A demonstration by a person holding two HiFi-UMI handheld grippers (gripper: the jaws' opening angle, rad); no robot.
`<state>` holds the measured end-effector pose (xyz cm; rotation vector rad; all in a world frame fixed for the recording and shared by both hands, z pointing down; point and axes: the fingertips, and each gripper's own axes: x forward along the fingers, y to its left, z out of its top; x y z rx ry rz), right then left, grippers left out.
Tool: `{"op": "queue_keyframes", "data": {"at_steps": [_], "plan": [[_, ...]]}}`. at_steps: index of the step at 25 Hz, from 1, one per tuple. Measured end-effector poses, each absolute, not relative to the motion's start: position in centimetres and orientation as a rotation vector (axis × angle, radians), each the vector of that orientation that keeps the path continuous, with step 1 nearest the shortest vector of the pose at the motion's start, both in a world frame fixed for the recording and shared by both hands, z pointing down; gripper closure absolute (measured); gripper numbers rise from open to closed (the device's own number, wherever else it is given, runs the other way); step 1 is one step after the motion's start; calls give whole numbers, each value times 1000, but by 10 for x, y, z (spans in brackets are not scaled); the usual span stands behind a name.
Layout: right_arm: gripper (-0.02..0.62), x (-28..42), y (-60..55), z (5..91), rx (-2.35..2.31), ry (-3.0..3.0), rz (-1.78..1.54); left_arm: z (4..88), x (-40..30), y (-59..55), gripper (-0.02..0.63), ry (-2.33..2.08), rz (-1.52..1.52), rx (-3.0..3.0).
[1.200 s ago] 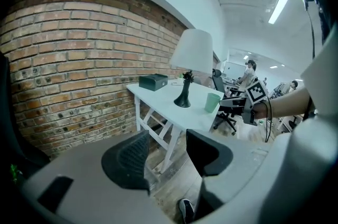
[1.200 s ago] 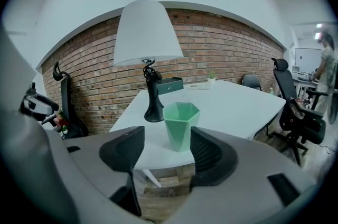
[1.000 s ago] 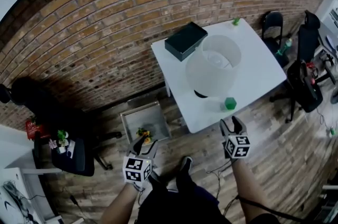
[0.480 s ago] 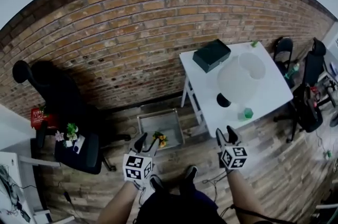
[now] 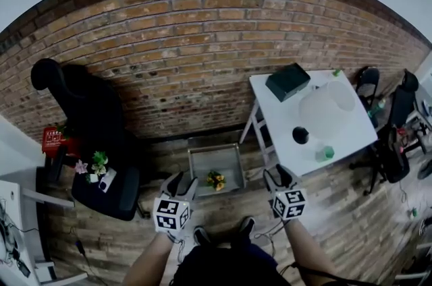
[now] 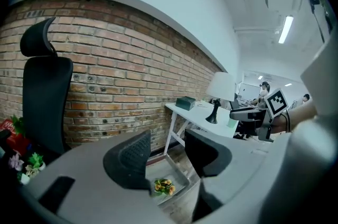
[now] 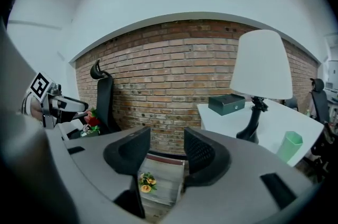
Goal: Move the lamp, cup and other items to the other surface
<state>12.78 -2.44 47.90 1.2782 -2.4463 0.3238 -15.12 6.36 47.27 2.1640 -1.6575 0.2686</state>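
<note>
A lamp with a white shade [image 5: 327, 109] [image 7: 262, 64] stands on the white table [image 5: 280, 123] at the right. Beside it are a green cup [image 5: 326, 153] [image 7: 288, 145] and a dark box [image 5: 288, 81] [image 7: 227, 103]. Both grippers hang over the wooden floor, apart from the table. My left gripper [image 5: 179, 180] [image 6: 166, 143] is open and empty. My right gripper [image 5: 278, 175] [image 7: 166, 138] is also open; its jaws have just been closing, with nothing between them. Ahead of both, a metal tray [image 5: 233, 158] lies on the floor holding a small flower bunch [image 5: 216, 179] [image 7: 146, 182].
A black office chair [image 5: 88, 116] [image 6: 45, 96] stands at the left against the brick wall, with small flowers [image 5: 99, 160] and a red item [image 5: 52, 139] on its seat. More black chairs [image 5: 398, 109] crowd the far right beyond the table. A person's shoes [image 5: 244, 226] show below.
The view has swung left: the table with the lamp has slid toward the right edge and shrunk. Both grippers have moved left, away from the table, and now flank the floor tray.
</note>
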Motion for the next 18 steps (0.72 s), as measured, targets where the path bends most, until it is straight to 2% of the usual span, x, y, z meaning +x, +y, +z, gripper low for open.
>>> {"op": "queue_keyframes", "data": {"at_steps": [10,18], "plan": [[402,61,-10,501,1085,-2469,333,508,-183,80,405,-1638,278,2117],[393,34,-15,582,833,-2419,385,560,-171,86,405,-1619,393,1989]]}}
